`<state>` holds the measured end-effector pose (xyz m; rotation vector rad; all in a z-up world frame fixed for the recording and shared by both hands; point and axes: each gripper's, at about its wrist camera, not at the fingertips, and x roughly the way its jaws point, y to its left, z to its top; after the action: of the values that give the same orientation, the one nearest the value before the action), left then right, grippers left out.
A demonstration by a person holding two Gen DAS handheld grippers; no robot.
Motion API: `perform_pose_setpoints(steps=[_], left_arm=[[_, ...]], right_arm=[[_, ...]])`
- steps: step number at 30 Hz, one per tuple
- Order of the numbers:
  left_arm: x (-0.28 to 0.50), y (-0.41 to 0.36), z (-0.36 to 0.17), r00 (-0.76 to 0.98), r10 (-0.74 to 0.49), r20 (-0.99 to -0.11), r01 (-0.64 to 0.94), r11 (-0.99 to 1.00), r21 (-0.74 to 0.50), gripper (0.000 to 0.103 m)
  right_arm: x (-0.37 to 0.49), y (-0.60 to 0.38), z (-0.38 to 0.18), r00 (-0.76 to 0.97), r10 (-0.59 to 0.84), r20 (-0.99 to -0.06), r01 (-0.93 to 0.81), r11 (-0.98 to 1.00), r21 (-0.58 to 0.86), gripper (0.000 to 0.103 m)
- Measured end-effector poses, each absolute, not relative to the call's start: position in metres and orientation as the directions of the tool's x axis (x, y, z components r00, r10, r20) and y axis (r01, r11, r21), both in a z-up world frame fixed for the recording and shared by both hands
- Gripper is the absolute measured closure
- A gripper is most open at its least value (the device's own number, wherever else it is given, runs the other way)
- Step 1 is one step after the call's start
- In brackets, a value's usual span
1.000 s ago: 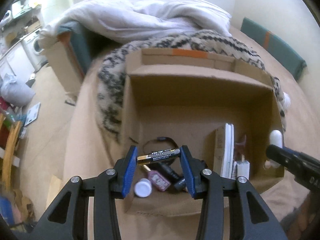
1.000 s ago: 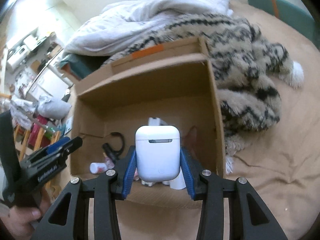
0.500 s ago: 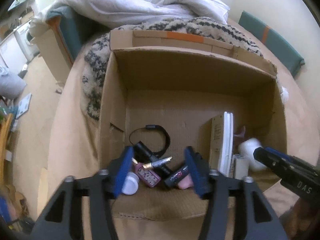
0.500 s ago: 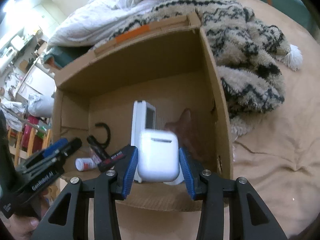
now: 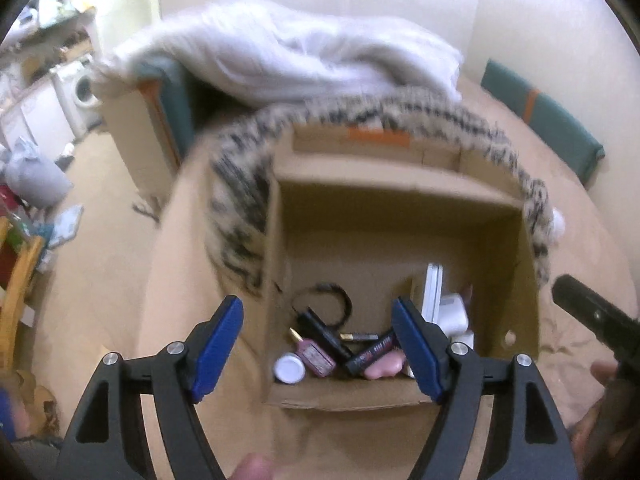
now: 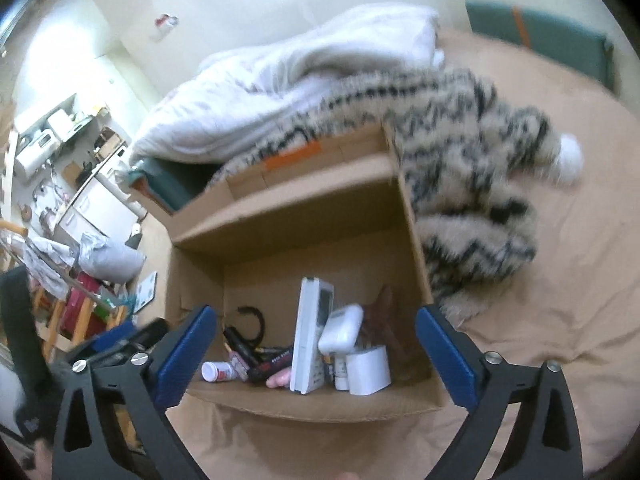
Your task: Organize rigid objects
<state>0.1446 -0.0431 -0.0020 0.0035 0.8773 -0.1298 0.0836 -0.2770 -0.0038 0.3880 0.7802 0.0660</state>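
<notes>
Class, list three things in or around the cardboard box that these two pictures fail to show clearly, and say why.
- Print on the red-and-black tube: too small, left wrist view.
- Brown item behind the white earbud case: shadowed, partly covered, right wrist view.
- Patterned blanket beside the cardboard box: motion-blurred, left wrist view.

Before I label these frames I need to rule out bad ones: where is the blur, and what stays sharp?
Left wrist view: patterned blanket and white duvet smeared by motion, left gripper crisp. Right wrist view: blanket also smeared, cardboard box and white earbud case softer but readable; fisheye bends both edges.
</notes>
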Motion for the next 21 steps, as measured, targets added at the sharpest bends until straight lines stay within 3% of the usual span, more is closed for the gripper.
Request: perform_pose_setpoints(steps=[3,5,8,13,21], left_arm=[[0.124,-0.034,0.025,0.692,-0.109,-0.714,0.107,0.993,-0.049,0.024],[0.108,-0.026,0.040,0.723,-0.107,-0.683,0.098,0.994,-0.053,0.007],[0.083,-0.013,0.056,0.758,-0.126,-0.640,0.090,0.992,-0.089,0.002],[0.046,0.000,0.060,0.782,-0.120,-0.612,0.075,0.992,-0.100,0.001],[0.016,0.000,0.008,0.750,-0.039,-0.661,0.051,0.999,-0.001,0.001]], right_arm=[[0.067,-0.278,0.018,0.756,0.172,-0.631,0.077,0.935,0.346,0.000],[0.053,-0.276,0.030,0.773,0.165,-0.613,0.065,0.940,0.334,0.000],[0.033,-0.270,0.042,0.786,0.151,-0.600,0.042,0.954,0.296,0.000],[-0.008,-0.254,0.041,0.805,0.128,-0.579,0.018,0.971,0.240,0.000],[-0.039,-0.241,0.001,0.799,0.075,-0.597,0.030,0.986,0.163,0.000]])
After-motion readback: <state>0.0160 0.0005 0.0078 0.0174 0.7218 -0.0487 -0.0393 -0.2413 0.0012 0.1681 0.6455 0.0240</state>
